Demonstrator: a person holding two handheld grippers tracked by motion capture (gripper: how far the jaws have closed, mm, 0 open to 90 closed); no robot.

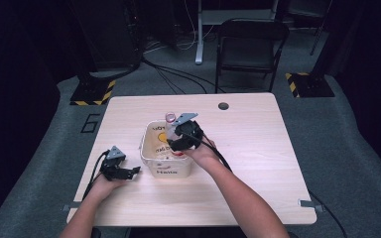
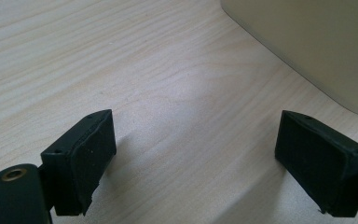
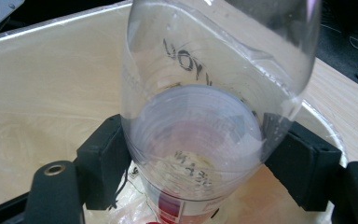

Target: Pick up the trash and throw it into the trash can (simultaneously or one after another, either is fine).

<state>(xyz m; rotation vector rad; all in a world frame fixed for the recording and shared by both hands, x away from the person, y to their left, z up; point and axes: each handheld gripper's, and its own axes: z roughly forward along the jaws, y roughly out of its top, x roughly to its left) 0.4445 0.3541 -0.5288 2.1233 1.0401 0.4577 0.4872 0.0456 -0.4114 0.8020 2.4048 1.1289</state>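
Observation:
A clear plastic bottle (image 3: 205,121) with a red-and-white label stands in a cream plastic tub (image 1: 151,148) at the middle of the table; its pink cap (image 1: 170,117) pokes up over the rim. My right gripper (image 1: 181,139) reaches into the tub, and in the right gripper view (image 3: 200,163) both black pads press the bottle's sides. My left gripper (image 1: 129,172) rests on the table just left of the tub. The left gripper view shows its jaws wide apart (image 2: 191,168) over bare wood, with the tub's wall (image 2: 317,42) at the upper right.
The light wooden table (image 1: 248,148) has a round cable hole (image 1: 223,105) near its far edge. A black chair (image 1: 248,49) stands behind the table, with cables on the grey floor. A crumpled clear bag (image 3: 121,205) lies in the tub's bottom.

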